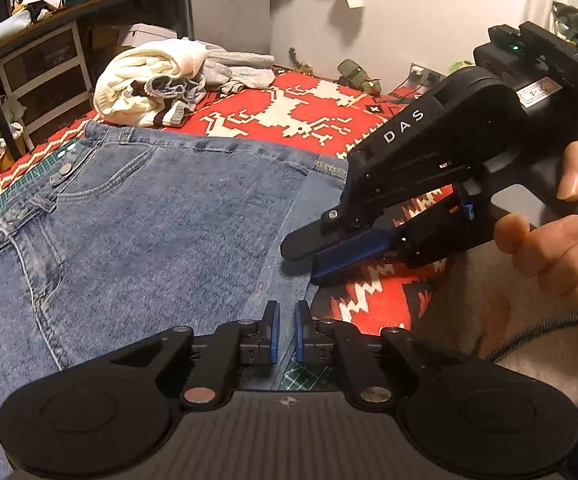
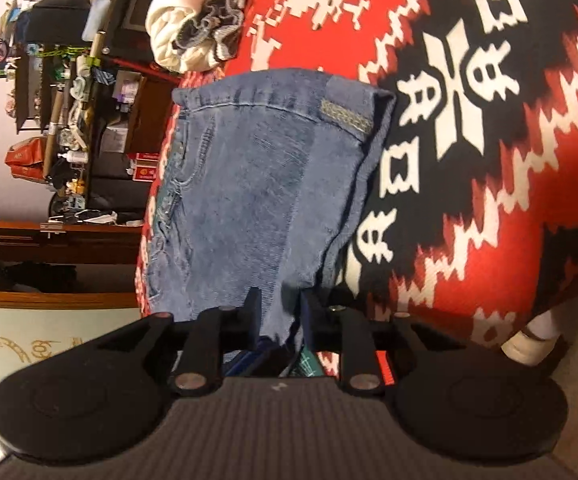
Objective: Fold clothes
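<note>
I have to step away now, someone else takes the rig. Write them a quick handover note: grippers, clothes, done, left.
Left gripper: open by a narrow gap, nothing in it, over the jeans' near edge.
Right gripper: fingers around the jeans' side edge; a firm grip cannot be confirmed.
Jeans lie folded on the red patterned blanket; a pile of unfolded clothes waits behind.
Left: finish the jeans fold, then the pile.

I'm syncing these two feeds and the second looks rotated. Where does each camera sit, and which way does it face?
Left wrist: on the left gripper, looking across the folded jeans toward shelving; the right gripper and the hand holding it show.
Right wrist: on the right gripper, rolled sideways, looking along the jeans at their edge; its own fingers show.
Shared: jeans, red patterned blanket, pale clothes pile.
</note>
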Action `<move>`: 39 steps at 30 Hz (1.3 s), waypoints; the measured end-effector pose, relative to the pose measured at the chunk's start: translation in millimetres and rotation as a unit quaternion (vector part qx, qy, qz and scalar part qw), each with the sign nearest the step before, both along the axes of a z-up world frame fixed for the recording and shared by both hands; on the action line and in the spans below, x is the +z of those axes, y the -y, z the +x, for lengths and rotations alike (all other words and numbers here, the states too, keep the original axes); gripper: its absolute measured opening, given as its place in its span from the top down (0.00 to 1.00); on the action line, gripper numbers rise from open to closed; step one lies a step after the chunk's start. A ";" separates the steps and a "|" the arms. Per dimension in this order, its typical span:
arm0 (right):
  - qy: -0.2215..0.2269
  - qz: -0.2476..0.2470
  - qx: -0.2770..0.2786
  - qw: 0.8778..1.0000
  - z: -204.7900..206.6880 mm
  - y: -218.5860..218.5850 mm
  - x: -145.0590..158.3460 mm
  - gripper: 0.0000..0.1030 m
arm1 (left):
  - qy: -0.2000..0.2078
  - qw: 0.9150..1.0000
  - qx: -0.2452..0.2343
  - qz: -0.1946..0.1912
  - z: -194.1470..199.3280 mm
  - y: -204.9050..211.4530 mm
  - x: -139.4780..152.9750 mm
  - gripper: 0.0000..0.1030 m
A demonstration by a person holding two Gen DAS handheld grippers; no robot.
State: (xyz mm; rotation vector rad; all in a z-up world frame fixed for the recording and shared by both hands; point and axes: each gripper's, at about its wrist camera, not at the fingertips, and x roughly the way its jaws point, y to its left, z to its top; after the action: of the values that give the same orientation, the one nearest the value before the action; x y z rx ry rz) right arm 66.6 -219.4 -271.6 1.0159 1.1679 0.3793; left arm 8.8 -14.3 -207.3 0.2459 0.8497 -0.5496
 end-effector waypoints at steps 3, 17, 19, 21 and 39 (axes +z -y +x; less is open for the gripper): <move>0.012 -0.015 0.000 1.000 0.1 -3.7 4.2 0.99 | 0.008 1.000 -0.007 0.004 0.2 5.3 0.4 0.85; 0.004 0.023 -0.040 0.999 -4.4 1.9 -5.1 0.81 | 0.044 0.998 -0.013 0.032 -6.3 7.2 -4.1 0.97; 0.008 0.014 -0.060 0.998 -0.3 5.3 -7.5 0.81 | 0.043 0.999 -0.013 0.031 -6.0 7.3 -3.6 0.97; 0.020 -0.002 -0.078 0.997 5.2 11.1 -5.6 0.82 | 0.042 0.999 -0.013 0.030 -5.4 7.5 -3.4 0.98; 0.089 -0.144 -0.050 0.984 11.8 25.5 11.9 0.98 | 0.017 0.999 -0.020 0.025 -3.1 7.4 -6.7 0.96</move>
State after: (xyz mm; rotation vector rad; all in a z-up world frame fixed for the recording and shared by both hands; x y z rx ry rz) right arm 78.4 -244.9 -259.8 0.7673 0.9735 0.2084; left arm 5.7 -21.7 -213.9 0.3184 0.8268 -0.5601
